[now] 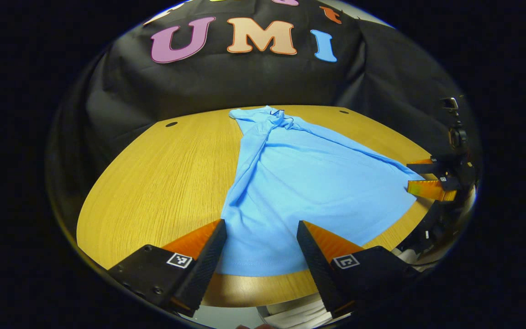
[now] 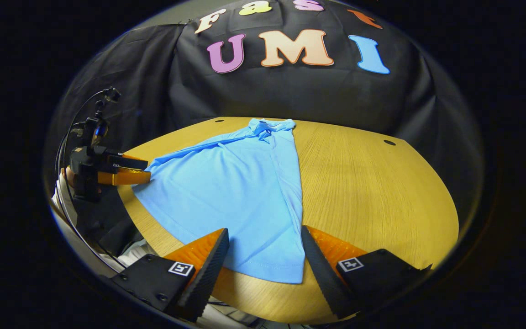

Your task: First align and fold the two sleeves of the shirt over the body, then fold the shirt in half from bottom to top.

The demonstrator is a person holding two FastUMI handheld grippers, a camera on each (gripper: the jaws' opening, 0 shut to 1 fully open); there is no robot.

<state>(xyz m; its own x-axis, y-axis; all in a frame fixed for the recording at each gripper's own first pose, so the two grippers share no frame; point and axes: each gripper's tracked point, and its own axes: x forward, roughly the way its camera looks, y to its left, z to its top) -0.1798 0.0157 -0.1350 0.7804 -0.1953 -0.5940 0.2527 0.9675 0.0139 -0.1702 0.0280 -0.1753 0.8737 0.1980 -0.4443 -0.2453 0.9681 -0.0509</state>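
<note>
1. We see the sky-blue knit polo shirt lying flat on the round, wood-grain yellow table. Its collar is at top centre of both views and its hem at the bottom, so its long axis runs straight away from the tongs.
2. Our left gripper stands apart over the hem's left corner; our right gripper stands apart over the right corner.
3. The sleeves look already folded in, and both hands are equally near the hem.
</note>
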